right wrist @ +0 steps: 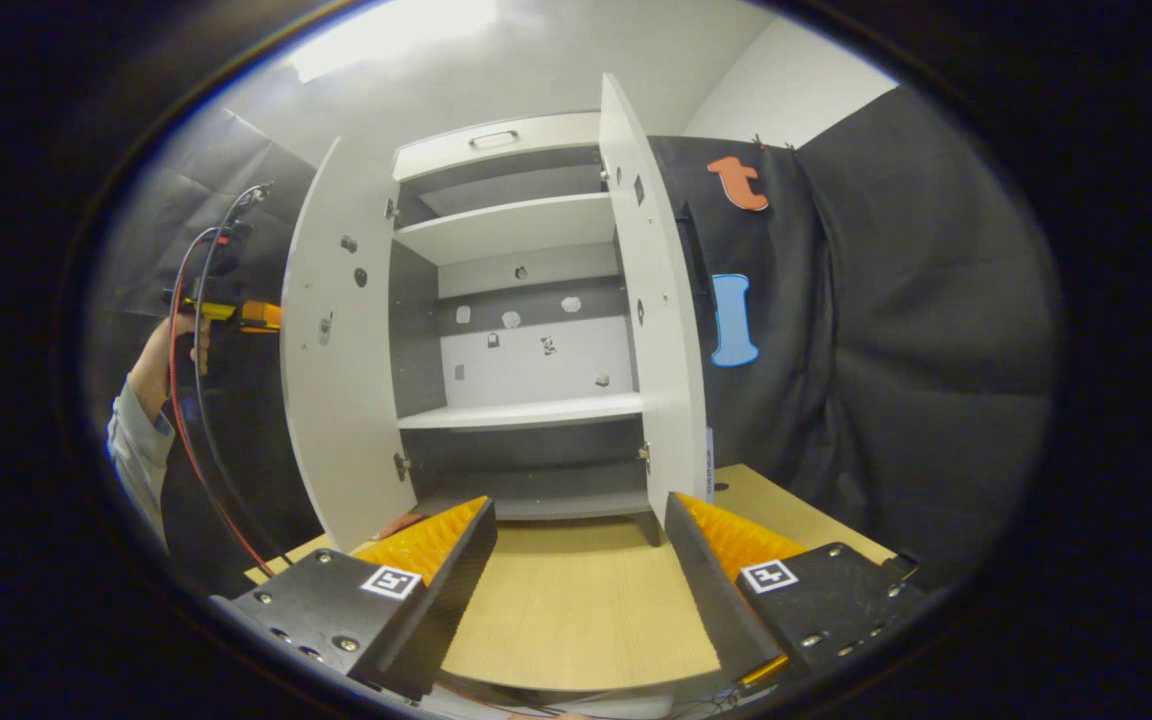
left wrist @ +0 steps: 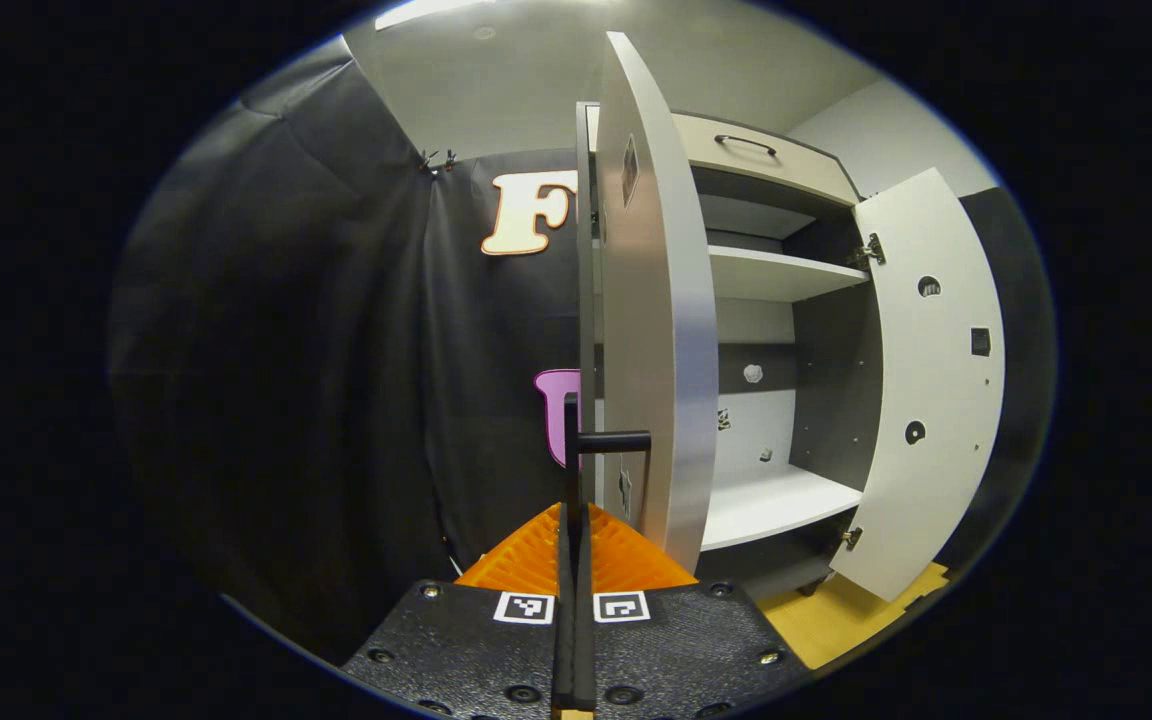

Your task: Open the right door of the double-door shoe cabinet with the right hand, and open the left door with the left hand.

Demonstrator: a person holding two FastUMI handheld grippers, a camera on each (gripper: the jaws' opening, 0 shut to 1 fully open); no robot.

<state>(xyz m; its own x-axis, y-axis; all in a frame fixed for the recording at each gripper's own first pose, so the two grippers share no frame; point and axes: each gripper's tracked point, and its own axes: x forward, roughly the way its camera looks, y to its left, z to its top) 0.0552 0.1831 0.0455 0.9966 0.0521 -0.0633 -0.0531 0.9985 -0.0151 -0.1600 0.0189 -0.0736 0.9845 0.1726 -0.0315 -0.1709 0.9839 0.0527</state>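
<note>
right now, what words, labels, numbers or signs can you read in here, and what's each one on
No word or number is readable.
Square markers on the left gripper: black-and-white patterns, no text.
Square markers on the right gripper: patterns too.
Small stickers on the shoe cabinet's back panel: too small to read.
Strip label on the right door edge: blurred.

I count two cabinet doors, the left door (right wrist: 336, 350) and right door (right wrist: 658, 300); two shelves inside; one drawer (right wrist: 496, 142) at upper centre.
</note>
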